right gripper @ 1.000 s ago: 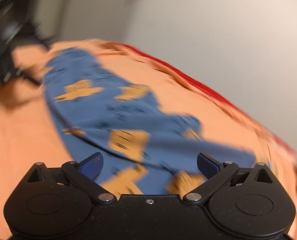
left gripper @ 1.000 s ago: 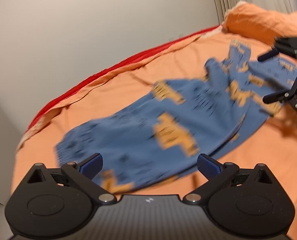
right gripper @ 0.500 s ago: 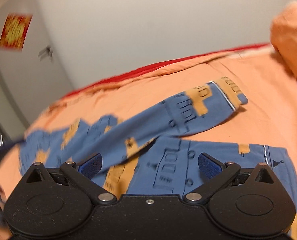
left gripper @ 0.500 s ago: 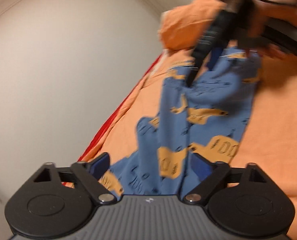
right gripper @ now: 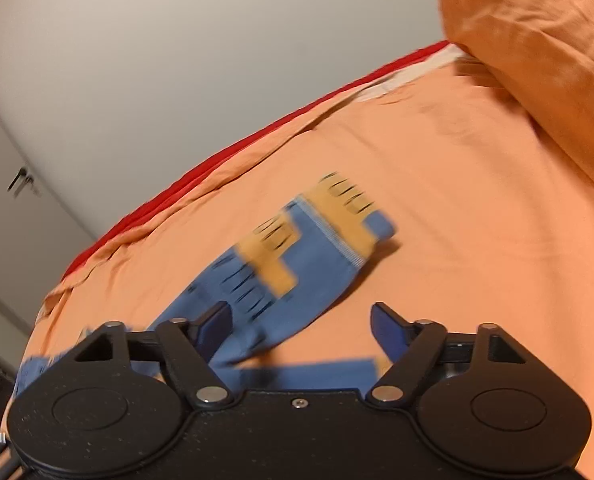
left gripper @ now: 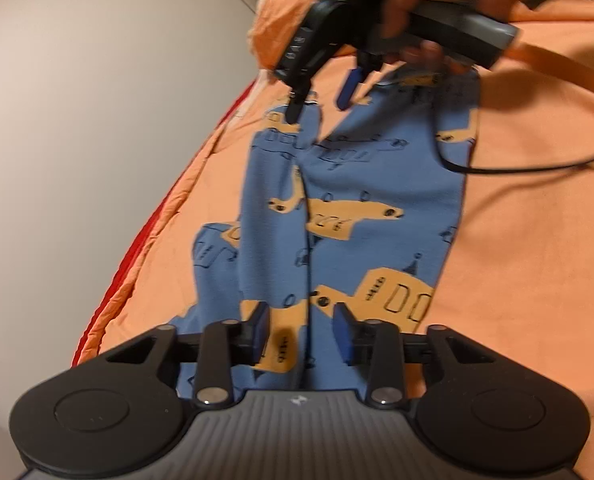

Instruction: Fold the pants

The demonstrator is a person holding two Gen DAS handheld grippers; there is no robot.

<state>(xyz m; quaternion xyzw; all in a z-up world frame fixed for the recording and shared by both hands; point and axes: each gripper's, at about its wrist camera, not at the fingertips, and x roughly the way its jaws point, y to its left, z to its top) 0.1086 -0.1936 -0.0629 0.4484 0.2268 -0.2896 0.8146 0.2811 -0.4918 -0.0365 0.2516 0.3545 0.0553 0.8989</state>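
Blue pants (left gripper: 337, 200) with orange prints lie stretched lengthwise on the orange bed sheet (left gripper: 537, 260). My left gripper (left gripper: 301, 332) is low over their near end. Its jaws are closing, with a creased ridge of the fabric between the pads, which do not press on it. At the far end a hand holds my right gripper (left gripper: 321, 98) above the cloth. In the right wrist view the right gripper (right gripper: 301, 328) is closing too. A pant leg (right gripper: 297, 264) with its cuff runs out from between the jaws, untouched by the pads as far as I can see.
An orange pillow (right gripper: 537, 60) lies at the bed's head, beyond the pants. A red mattress edge (left gripper: 137, 248) runs along the grey wall on the left. A black cable (left gripper: 517, 168) trails over the sheet to the right of the pants.
Both grippers have rolled and travelled to opposite ends of the pants. Both pairs of jaws have narrowed, the left much more. The pants now run straight between the grippers.
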